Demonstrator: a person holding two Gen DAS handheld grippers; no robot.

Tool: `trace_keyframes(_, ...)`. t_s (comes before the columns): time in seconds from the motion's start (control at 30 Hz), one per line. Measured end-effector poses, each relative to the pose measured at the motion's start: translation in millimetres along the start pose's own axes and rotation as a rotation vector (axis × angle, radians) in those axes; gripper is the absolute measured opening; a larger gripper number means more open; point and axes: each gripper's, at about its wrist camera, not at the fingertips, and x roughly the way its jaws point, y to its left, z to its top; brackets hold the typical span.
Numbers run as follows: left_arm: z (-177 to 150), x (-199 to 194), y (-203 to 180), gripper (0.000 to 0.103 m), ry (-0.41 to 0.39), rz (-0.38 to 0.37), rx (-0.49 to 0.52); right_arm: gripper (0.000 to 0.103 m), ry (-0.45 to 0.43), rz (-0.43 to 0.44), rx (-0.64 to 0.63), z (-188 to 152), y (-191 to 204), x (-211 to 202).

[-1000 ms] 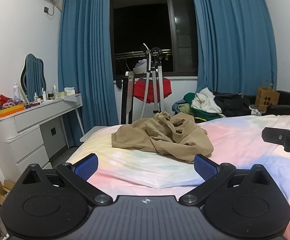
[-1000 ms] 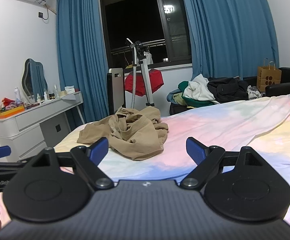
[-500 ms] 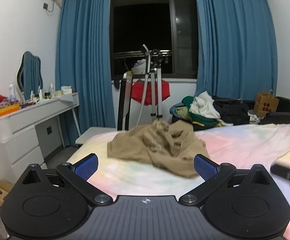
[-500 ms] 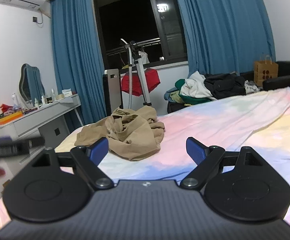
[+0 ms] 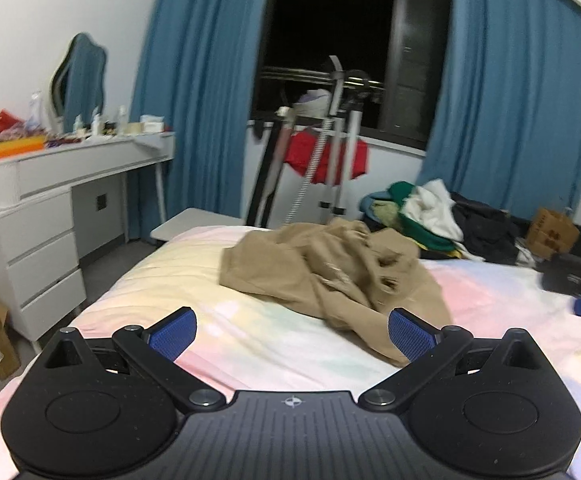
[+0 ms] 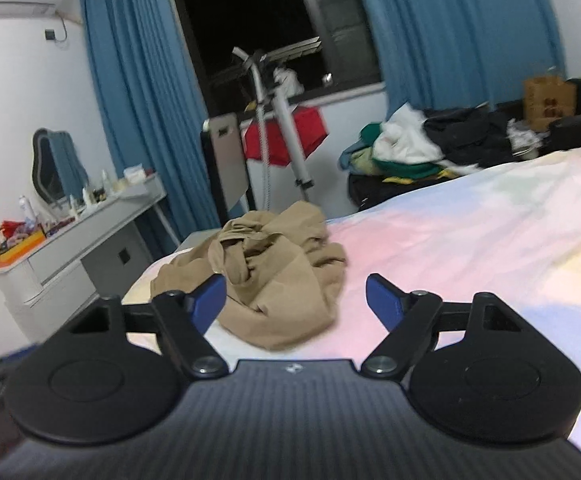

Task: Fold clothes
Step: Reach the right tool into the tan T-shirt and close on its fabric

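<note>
On the bed, near its far corner, a tan garment lies crumpled. Left gripper and right gripper hover short of it, both spread wide, holding nothing.

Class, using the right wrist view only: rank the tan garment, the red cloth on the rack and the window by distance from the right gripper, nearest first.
From the right gripper:
1. Tan garment, crumpled on the bed just ahead, slightly left.
2. Red cloth, hanging on the rack beyond the bed.
3. Window, behind the rack.
</note>
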Motion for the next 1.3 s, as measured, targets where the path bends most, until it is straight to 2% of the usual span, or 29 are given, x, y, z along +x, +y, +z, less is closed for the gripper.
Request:
trace_keyframes(0.07, 4.3, 10.5, 15.4, 0.103, 0.001, 0.003, -0.032, 0.071, 0.05, 0.004, 0.038, 10.7, 5.4, 49.7)
trace_keyframes(0.23, -3.9, 32.0, 35.8, 0.103, -0.008, 0.033, -0.02, 0.069, 0.153, -0.061, 0.083, 19.8, 22.4, 169.5)
trace_keyframes(0.37, -19.5, 53.6, 29.3, 0.103, 0.01, 0.029, 0.029, 0.066, 0.186, -0.164, 0.061, 19.8, 29.7, 229.5)
trace_keyframes(0.4, -23.1, 58.4, 25.7, 0.103, 0.013, 0.026, 0.043, 0.057, 0.202, -0.197, 0.045, 16.7, 30.0, 238.9)
trace_keyframes(0.43, -26.7, 63.2, 22.1, 0.103, 0.016, 0.022, 0.057, 0.041, 0.224, -0.221, 0.032, 12.7, 29.2, 246.4)
trace_keyframes(0.5, -32.0, 71.0, 17.2, 0.103, 0.025, 0.013, 0.066, 0.02, 0.262, -0.242, 0.014, 4.5, 25.3, 251.7)
trace_keyframes(0.53, -33.8, 74.1, 15.6, 0.103, 0.03, 0.009, 0.062, 0.016, 0.255, -0.242, 0.006, 3.0, 24.5, 245.9)
trace_keyframes(0.63, -36.1, 77.9, 12.6, 0.103, 0.031, 0.011, 0.057, 0.013, 0.221, -0.233, -0.016, 1.6, 24.5, 219.1)
trace_keyframes(0.93, -37.1, 42.3, 8.5, 0.103, -0.007, -0.019, 0.038, 0.011, 0.067, -0.109, -0.063, 4.8, 34.7, 59.9)
trace_keyframes(1.13, -45.4, 1.5, -11.3, 0.103, -0.012, -0.064, 0.115, 0.011, 0.065, -0.08, 0.018, -15.8, -3.8, -20.5)
trace_keyframes(1.27, -54.0, -19.2, -36.7, 0.103, -0.029, -0.112, 0.24, 0.011, 0.069, -0.063, 0.075, -30.8, -31.4, -72.5)
trace_keyframes(1.3, -57.4, -21.6, -43.3, 0.103, -0.028, -0.121, 0.277, 0.011, 0.093, -0.06, 0.103, -38.7, -39.7, -78.1)
